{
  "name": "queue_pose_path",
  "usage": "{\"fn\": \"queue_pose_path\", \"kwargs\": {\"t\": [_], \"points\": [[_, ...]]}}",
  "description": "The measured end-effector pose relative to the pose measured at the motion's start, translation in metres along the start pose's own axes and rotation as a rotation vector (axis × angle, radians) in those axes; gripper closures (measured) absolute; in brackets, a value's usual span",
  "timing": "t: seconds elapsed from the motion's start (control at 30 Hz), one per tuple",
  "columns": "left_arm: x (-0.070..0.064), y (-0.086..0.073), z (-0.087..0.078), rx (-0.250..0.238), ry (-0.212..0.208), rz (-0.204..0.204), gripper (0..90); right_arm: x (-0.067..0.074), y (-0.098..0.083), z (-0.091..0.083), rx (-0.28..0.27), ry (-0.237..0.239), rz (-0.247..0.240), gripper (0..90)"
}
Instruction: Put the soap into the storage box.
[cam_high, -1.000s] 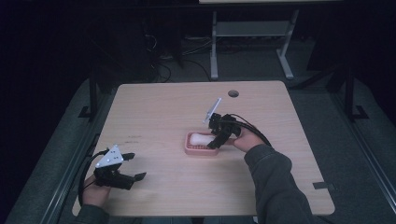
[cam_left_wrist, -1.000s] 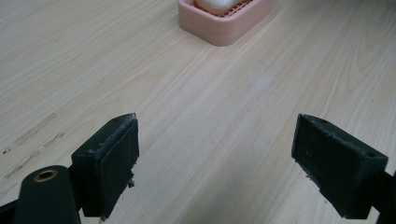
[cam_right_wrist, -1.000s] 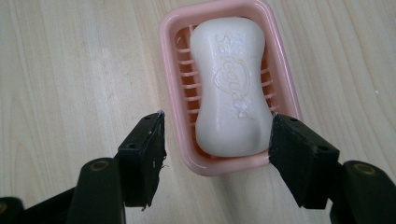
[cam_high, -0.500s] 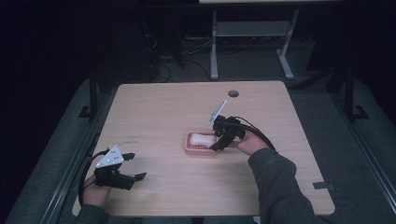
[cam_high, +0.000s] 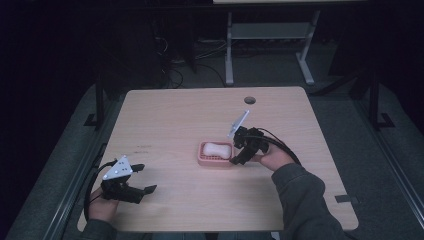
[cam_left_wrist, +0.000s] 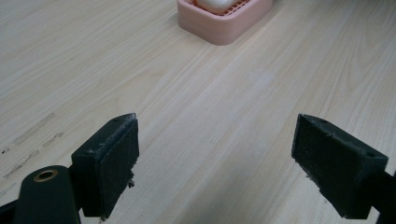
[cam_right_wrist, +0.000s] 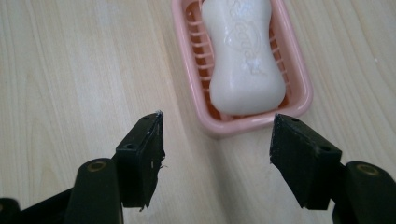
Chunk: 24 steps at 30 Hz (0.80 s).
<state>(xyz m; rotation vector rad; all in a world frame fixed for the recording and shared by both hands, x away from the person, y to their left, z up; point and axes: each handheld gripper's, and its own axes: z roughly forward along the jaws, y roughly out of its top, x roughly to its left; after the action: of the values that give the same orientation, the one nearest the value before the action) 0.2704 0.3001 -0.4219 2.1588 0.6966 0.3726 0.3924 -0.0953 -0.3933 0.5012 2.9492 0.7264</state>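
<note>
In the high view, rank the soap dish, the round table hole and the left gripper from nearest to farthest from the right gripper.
1. Soap dish: just left of the right gripper.
2. Hole: beyond it, by the table's far edge.
3. Left gripper: near left corner.

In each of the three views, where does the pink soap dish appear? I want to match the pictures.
High view: pink soap dish near the table's middle, just left of the right gripper.
Left gripper view: top edge, right of centre, far beyond the open jaws.
Right gripper view: upper middle, just ahead of the open jaws.
Shared landmark: the white soap bar lying in it.
</note>
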Motion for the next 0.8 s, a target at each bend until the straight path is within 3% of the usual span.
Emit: {"fn": "queue_pose_path", "kwargs": {"t": [0.8], "points": [[-0.001,0.0,0.002,0.0,-0.002,0.0,14.8,0.01,-0.043,-0.01,-0.023,0.005,0.068,32.9]]}}
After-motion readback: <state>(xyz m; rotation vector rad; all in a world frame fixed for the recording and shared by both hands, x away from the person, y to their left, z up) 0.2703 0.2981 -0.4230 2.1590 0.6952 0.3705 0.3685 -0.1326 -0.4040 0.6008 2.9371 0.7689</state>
